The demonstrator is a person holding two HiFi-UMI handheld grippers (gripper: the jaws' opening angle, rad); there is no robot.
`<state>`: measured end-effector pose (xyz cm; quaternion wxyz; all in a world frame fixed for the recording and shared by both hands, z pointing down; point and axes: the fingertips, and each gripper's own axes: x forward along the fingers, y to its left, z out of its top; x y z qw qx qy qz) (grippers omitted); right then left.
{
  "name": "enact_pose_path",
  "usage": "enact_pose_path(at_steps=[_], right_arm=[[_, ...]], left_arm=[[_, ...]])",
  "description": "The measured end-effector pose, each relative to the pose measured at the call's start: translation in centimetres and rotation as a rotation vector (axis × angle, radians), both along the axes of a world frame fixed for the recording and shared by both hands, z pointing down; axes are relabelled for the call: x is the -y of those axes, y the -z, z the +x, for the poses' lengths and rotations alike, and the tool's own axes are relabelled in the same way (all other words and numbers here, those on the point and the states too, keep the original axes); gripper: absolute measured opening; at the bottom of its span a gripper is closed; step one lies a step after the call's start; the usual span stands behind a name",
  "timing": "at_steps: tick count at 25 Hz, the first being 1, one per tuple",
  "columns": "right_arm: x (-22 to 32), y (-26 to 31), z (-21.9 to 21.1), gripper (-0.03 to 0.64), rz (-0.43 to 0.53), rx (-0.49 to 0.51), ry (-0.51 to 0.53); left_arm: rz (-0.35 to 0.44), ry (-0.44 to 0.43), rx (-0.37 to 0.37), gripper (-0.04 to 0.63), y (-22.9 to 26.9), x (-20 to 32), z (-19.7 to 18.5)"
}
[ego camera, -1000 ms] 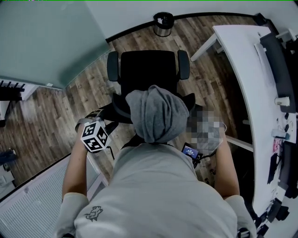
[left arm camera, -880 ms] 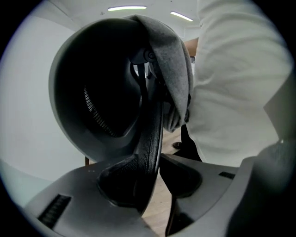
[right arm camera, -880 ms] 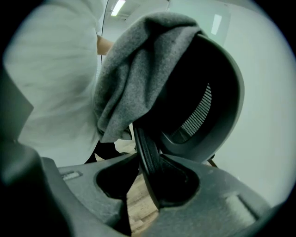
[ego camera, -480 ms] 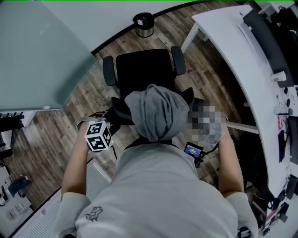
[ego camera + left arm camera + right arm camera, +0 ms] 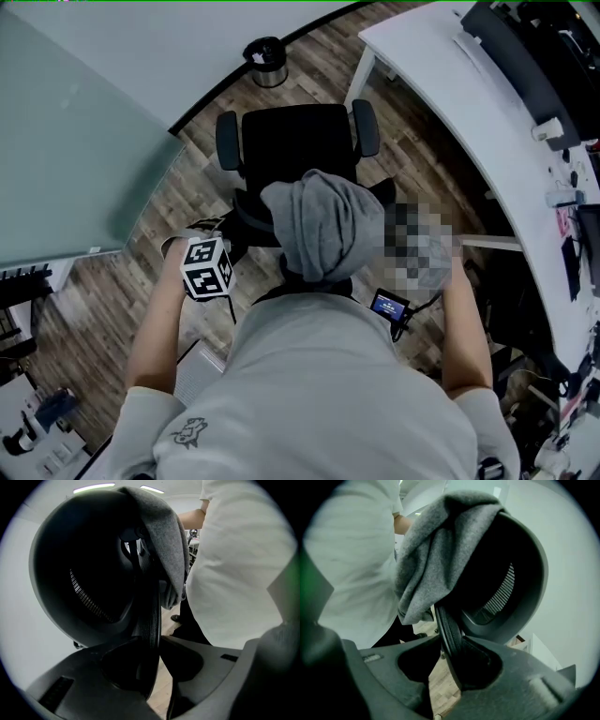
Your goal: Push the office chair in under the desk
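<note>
The black office chair (image 5: 292,141) stands on the wood floor with a grey cloth (image 5: 323,225) draped over its backrest top. In the left gripper view my left gripper (image 5: 152,641) has the backrest's ribbed black rim (image 5: 149,616) between its jaws; they have just been closing and are shut on it. Its marker cube (image 5: 206,267) shows left of the backrest. My right gripper (image 5: 450,644) is shut on the rim (image 5: 449,630) of the other side; in the head view a mosaic patch hides it. The white desk (image 5: 450,84) lies to the right.
A small round bin (image 5: 267,61) stands by the far wall. A frosted glass partition (image 5: 84,141) runs along the left. The desk's white leg (image 5: 361,80) is close to the chair's right armrest (image 5: 366,127). Dark equipment (image 5: 530,66) lies on the desk.
The chair, held at both sides, has swung toward the desk; the desk corner and leg now sit close to the right armrest. The left marker cube has shifted right.
</note>
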<state>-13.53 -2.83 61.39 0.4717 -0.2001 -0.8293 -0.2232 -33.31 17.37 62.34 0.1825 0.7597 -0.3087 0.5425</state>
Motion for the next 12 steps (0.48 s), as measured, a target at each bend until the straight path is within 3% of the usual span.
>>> enact_pose_path(at_steps=[5,12], right_arm=[[1.6,-0.1,1.7,0.132,0.006,-0.004,-0.1],[4.5,0.0,5.5,0.133,0.011,0.002,-0.202]], left_arm=[[0.003,-0.1,0.008,0.117,-0.1,3.0,0.4],[0.018,-0.177,0.015,0.112,-0.1,8.3,2.4]])
